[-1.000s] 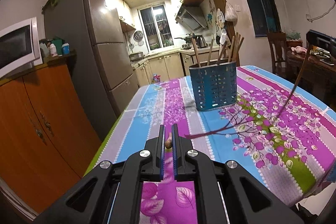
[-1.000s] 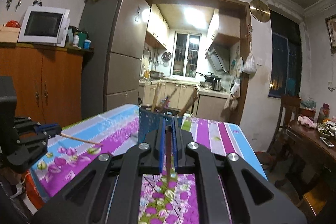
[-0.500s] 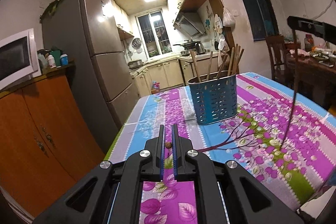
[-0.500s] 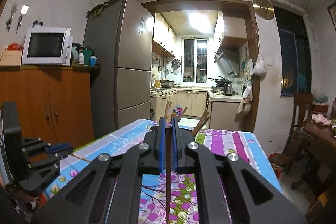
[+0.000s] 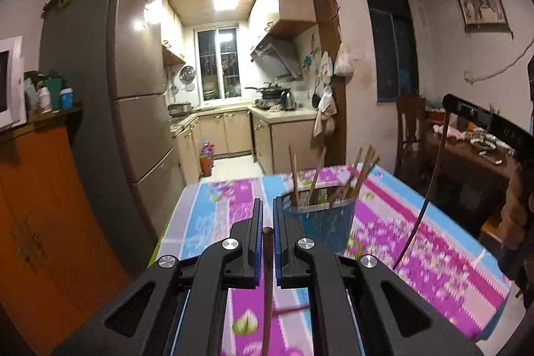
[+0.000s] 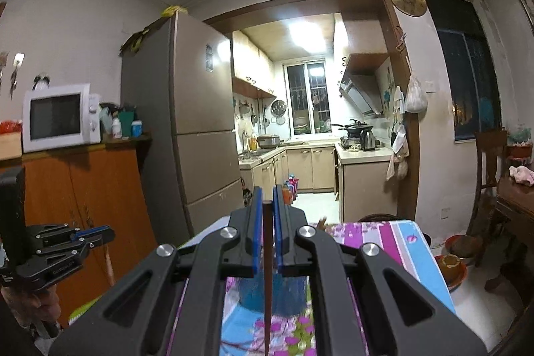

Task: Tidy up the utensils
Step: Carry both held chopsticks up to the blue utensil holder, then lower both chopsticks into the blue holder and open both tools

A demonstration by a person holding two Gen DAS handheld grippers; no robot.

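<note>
The table, covered in a floral cloth of purple, blue and white stripes, carries a blue perforated utensil holder that stands upright towards its far half. Several wooden chopsticks stand in the holder, leaning at different angles, their upper ends rising above the rim; how many exactly is hard to count. In the right wrist view the holder shows only in part, low behind the tongs.

The left tongs are closed on a brown chopstick, whose blunt end shows between the blue pads while the shaft hangs down towards the cloth. They are held above the near part of the table, just to the left of the holder. From the right wrist camera they appear at the left edge, with a pale stick running down from them.

The right tongs grip a second dark chopstick, held upright with its shaft running down in front of the holder. In the left wrist view this chopstick hangs to the right of the holder, well apart from it, its tip close above the cloth.
</note>
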